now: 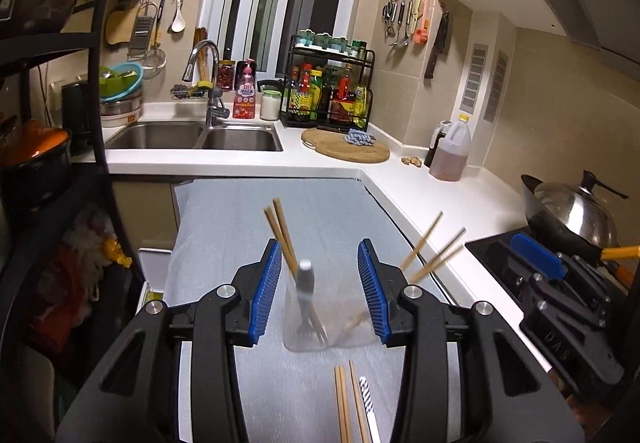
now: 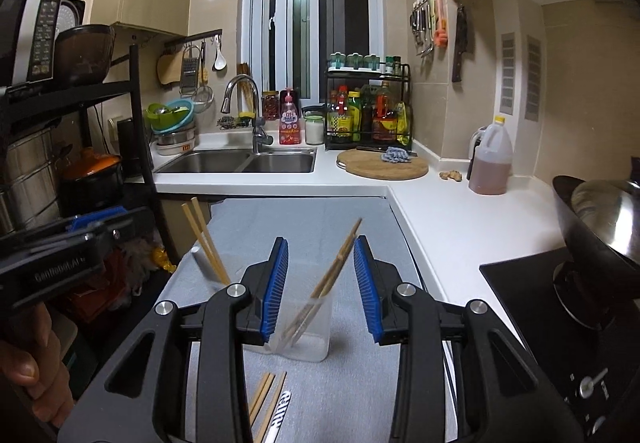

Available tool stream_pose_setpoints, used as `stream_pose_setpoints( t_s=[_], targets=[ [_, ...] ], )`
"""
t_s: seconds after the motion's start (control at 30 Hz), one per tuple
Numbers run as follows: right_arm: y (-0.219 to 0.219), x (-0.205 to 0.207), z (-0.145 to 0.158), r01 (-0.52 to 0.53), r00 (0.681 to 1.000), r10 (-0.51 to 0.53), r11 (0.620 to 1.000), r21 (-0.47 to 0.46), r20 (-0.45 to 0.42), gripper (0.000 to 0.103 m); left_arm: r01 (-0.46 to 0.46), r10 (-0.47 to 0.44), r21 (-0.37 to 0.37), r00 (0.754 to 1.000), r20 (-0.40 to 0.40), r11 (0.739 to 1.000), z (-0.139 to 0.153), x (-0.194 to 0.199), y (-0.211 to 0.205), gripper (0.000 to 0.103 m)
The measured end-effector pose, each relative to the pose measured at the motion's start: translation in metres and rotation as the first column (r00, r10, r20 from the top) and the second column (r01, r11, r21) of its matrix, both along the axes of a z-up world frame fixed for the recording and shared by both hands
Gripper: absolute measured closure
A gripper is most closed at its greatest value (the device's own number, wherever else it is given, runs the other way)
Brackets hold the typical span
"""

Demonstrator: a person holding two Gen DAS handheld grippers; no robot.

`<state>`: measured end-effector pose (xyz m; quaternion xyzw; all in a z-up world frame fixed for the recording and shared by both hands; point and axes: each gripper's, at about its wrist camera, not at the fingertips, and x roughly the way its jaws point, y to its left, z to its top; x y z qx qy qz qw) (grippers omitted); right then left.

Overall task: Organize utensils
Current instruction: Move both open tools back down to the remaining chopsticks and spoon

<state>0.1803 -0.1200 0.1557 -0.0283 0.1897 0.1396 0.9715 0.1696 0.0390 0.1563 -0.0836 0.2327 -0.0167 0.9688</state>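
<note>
A clear plastic cup stands on the grey mat, holding a grey-handled fork and leaning chopsticks. My left gripper is open, one blue pad on each side of the cup and neither pressing it. A second clear cup with chopsticks stands in front of my right gripper, which is also open and holds nothing. Loose chopsticks and a striped-handled utensil lie on the mat near me. Each view shows the other gripper from the side.
A double sink is at the back, with a round cutting board and an oil jug on the white counter. A wok sits on the hob to the right. A black rack stands on the left. A hand grips the left tool.
</note>
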Motion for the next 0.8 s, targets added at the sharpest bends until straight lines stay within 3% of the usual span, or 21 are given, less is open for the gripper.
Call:
stream_pose_setpoints(
  t_s=[0.27,0.5,0.8],
  targets=[
    [-0.014,-0.05,-0.025,-0.001,0.999,0.001,1.0,0.015,-0.05,0.069,0.018,-0.018,0.001,0.999,-0.028,1.0,-0.035,-0.048,-0.007,0.063],
    [-0.028,-0.085,-0.047,-0.011,0.996,0.014,0.999,0.036,-0.087,0.091,0.036,-0.034,0.021,0.996,-0.079,0.999,-0.073,-0.079,-0.015,0.063],
    [-0.046,-0.113,-0.071,0.009,0.991,-0.002,0.999,0.052,-0.13,0.097,0.023,-0.023,-0.004,0.994,-0.104,1.0,-0.109,-0.106,-0.014,0.068]
  ],
)
